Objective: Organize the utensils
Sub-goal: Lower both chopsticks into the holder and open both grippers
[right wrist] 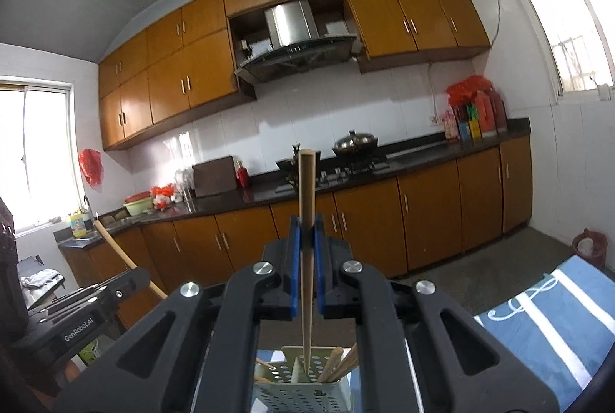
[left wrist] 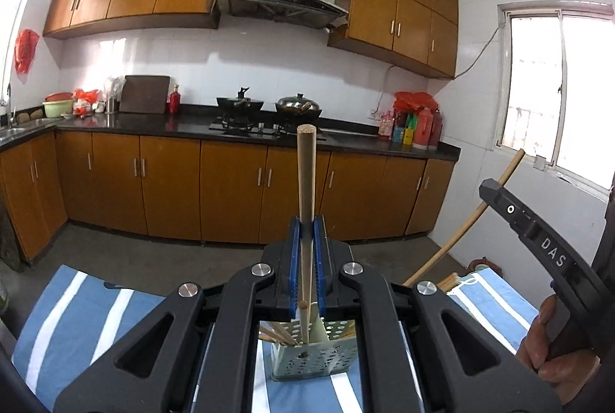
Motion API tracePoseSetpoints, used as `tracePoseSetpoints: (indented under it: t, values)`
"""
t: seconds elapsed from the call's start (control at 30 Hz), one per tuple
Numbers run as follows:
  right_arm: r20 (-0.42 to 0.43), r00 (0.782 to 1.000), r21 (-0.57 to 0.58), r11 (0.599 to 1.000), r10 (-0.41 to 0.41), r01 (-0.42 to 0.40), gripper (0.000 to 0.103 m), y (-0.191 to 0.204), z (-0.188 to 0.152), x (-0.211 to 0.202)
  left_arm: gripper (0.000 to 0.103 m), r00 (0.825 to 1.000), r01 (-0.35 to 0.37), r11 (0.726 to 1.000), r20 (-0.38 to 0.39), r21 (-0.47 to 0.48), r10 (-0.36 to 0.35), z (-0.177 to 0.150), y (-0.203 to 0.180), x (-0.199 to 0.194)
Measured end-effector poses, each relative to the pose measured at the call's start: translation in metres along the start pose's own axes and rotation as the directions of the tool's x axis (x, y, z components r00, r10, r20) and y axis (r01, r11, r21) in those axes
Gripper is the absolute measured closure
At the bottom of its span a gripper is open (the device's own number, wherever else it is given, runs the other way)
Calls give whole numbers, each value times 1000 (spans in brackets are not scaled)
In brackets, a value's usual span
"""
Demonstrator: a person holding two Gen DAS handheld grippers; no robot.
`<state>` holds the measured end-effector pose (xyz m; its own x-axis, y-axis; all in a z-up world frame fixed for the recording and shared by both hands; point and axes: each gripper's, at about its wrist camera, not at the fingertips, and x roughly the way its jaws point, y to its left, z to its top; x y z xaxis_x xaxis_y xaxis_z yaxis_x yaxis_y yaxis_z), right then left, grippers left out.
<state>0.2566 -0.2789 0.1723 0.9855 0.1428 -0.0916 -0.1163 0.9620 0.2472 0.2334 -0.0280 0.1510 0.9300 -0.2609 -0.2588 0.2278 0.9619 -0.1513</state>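
left gripper (left wrist: pixel 307 226) points a little below level, blue pads clamped tight on an upright chopstick (left wrist: pixel 306 174); right gripper (right wrist: pixel 306 226) sits level, jaws pinched on its own chopstick (right wrist: pixel 306 205); a bare hand (left wrist: pixel 553 344) wraps the right gripper's black handle at the frame edge

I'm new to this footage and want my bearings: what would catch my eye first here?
Each gripper is shut on a single upright wooden chopstick: the left gripper holds one chopstick, the right gripper another. Below them a perforated utensil holder with more chopsticks stands on a blue striped cloth.
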Motion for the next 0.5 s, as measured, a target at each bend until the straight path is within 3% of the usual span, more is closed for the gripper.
tracePoseSetpoints:
  t: [0.37,0.47,0.5]
  values:
    - [-77,997,4,1000,6,-6,93,-2,-24,32,95,998,-1,1000,-66,-6,1,-17,5,31]
    - [-80,997,4,1000,11,-11,74,0,-27,30,91,998,-1,1000,-68,-15,0,-18,7,31]
    - [-78,997,2,1000,10,-10,73,0,-28,28,81,998,-2,1000,-64,-17,1,-17,7,29]
